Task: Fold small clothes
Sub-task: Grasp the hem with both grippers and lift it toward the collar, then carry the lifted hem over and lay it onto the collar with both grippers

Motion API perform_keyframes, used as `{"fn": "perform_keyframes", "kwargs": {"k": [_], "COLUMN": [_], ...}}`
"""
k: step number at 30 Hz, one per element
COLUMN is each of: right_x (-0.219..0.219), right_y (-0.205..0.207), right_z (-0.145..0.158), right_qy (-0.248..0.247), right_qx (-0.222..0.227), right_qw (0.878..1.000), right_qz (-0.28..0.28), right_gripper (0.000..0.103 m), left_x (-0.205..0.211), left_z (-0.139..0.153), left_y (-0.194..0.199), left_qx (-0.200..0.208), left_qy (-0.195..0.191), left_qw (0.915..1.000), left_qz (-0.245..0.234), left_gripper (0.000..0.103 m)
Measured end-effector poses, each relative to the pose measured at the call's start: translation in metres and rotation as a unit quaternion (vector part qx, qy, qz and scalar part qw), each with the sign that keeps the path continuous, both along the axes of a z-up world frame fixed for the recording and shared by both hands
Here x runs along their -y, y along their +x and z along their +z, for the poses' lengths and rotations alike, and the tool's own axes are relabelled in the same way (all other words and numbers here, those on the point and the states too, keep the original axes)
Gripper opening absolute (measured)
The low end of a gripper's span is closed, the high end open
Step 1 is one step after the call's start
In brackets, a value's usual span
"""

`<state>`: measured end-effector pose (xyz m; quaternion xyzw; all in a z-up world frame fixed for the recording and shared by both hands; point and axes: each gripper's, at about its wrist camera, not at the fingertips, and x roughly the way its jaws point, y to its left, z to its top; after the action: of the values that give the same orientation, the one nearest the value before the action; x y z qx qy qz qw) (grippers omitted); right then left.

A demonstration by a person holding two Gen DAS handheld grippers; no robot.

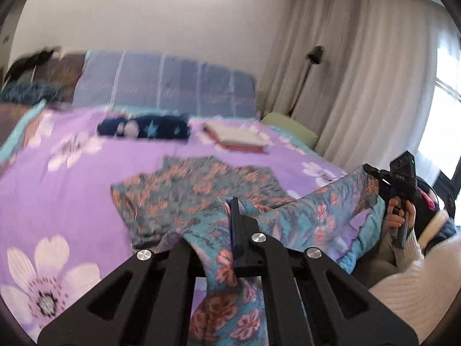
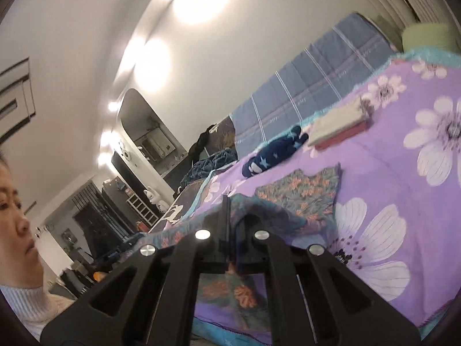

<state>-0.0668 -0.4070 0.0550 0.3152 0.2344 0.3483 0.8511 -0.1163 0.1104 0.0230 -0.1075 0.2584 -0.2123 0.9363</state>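
Both grippers clamped on the floral garment [image 1: 201, 196], one corner each. Left gripper [image 1: 234, 216]: jaws pressed together with the near edge of the cloth pinched between them; fabric drapes down below the fingers. Right gripper [image 2: 229, 216]: jaws likewise closed on a fold of the same cloth. In the left view the right gripper [image 1: 374, 173] sits off to the right, gripping the other near corner, so the held edge spans left to right between the two.

Key relation: the rest of the garment lies ahead of both grippers, flat on the purple bedspread [image 1: 72, 144], long axis running away from them toward the headboard. Held edge is up off the bed; far edge is down. Judgement: this is a near-to-far fold, carry the held edge forward over the flat part and lay it on the far edge. Both hands look equally placed, neither nearer.

Room: bare bedspread to the left and ahead of the garment. Further ahead, well apart from the far edge, a navy star cloth [image 1: 144, 128] and a folded stack [image 1: 236, 138]. Shouldn't interfere. Right side is tighter: bed edge and the person's sleeve [image 1: 415, 282] just beside the right hand [image 1: 400, 216].

Risk: uneven tension skews the fold; frames are motion-blurred, so exact corner alignment is unclear.
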Motion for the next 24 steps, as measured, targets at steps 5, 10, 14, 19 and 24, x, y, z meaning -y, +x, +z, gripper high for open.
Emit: {"fn": "perform_keyframes", "kwargs": {"k": [5, 10, 14, 19, 24], "right_x": [-0.015, -0.032, -0.044, -0.063, -0.060], "right_y": [0.046, 0.110, 0.164, 0.225, 0.225], "right_z": [-0.032, -0.049, -0.068, -0.128, -0.147], "right_qy": [-0.008, -0.030, -0.051, -0.089, -0.093], "right_qx": [-0.051, -0.077, -0.104, -0.198, -0.216], "right_qw": [0.999, 0.996, 0.993, 0.975, 0.971], "right_qz": [-0.005, -0.017, -0.035, -0.042, -0.034], "right_gripper": [0.003, 0.003, 0.003, 0.004, 0.007], "left_x": [-0.018, -0.019, -0.024, -0.032, -0.039], "left_z": [-0.026, -0.028, -0.048, -0.117, -0.126], "left_y": [0.043, 0.092, 0.150, 0.207, 0.198], "left_qx": [-0.053, -0.066, -0.096, -0.186, -0.191], "left_qy": [-0.018, -0.005, -0.008, -0.017, -0.037], "left_qw": [0.9982, 0.9976, 0.9949, 0.9805, 0.9793], "left_qz": [0.021, 0.016, 0.030, 0.062, 0.055], "left_gripper": [0.006, 0.006, 0.007, 0.009, 0.027]}}
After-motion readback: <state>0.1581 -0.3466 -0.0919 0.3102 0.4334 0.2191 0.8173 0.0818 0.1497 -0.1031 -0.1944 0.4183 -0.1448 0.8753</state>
